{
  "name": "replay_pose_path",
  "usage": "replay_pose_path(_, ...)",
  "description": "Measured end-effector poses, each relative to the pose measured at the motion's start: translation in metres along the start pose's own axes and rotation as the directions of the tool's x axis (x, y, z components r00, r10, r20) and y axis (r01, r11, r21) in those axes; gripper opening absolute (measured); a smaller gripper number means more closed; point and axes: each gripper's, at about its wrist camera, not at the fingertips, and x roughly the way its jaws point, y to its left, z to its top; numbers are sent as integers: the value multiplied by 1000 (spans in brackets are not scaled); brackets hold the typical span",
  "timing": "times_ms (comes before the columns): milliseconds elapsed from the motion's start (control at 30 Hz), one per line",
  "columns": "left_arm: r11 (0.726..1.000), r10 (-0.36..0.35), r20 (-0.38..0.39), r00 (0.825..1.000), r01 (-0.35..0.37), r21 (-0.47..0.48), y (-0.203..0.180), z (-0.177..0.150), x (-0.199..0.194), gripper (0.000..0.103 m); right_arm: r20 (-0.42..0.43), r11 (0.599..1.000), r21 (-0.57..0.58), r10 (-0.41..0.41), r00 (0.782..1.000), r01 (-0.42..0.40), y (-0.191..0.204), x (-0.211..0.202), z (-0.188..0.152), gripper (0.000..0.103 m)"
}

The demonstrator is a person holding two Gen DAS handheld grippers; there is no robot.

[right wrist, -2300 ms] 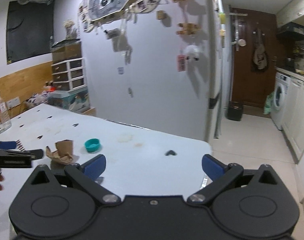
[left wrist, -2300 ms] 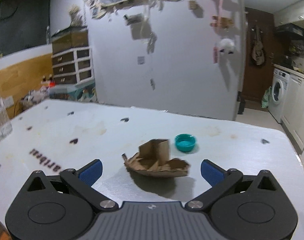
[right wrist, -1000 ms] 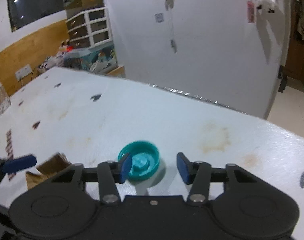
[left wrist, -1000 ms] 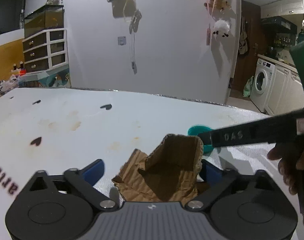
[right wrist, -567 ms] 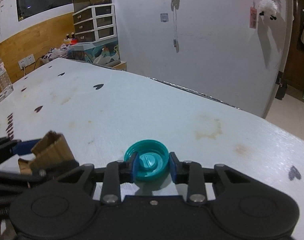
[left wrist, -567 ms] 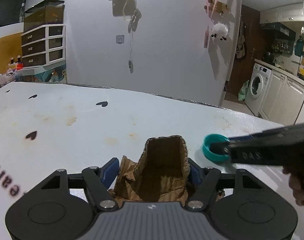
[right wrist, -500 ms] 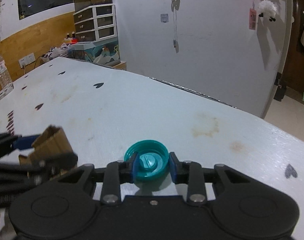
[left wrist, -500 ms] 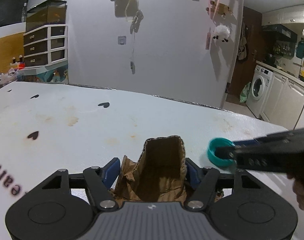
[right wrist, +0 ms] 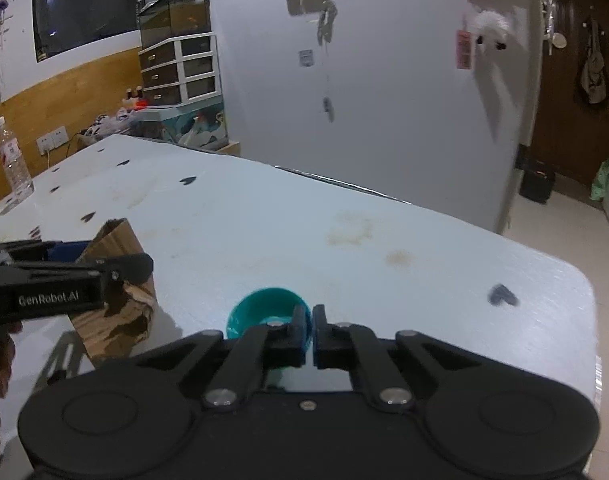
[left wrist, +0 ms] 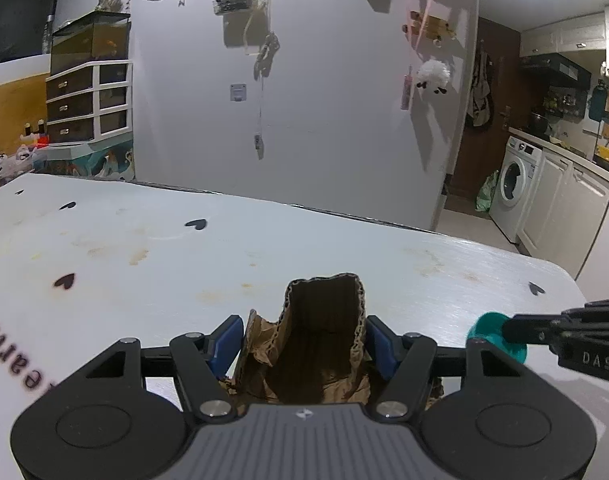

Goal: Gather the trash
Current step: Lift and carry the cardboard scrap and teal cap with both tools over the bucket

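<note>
In the left wrist view, the left gripper [left wrist: 302, 340] clamps its blue pads on both sides of a crumpled cardboard scrap [left wrist: 322, 344] above the white table [left wrist: 224, 264]; at the right edge, a teal cap [left wrist: 494, 338] sits at the tip of the right gripper [left wrist: 508, 330]. In the right wrist view, the right gripper [right wrist: 312, 330] is clenched, pinching the teal cap's [right wrist: 260, 312] rim, with the cardboard scrap [right wrist: 116, 308] to its left.
</note>
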Motion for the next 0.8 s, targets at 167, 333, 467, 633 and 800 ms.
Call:
replay_pose_path(167,1000,-4,3,1000,4,-12,-11,-6,-9,66,-15,1000,6,12,1000,-12,-11,-18,-19,3)
replay_pose_path(333,1000,9,4,1000,-9,-6,-24,-11,-15,65,-2,1000,8,23,1000,-23,-20,-47,-34,3)
replay_pose_path(467,1000,2,6,1000,-2,-17,-36,-17,-24,64,5,1000,2,9,1000,-9,-25,-64,-43,3)
replay_pose_path(633,1000,-2,11,1000,2,-8,-56,-29,-44,64,11,1000,19,-13,1000,13,-37,-87,-59,3)
replay_pose_path(800,1000,-21,32,999,21,-7,-77,-34,-69,63,8,999,27,-42,999,41,-48,-107,-74,3)
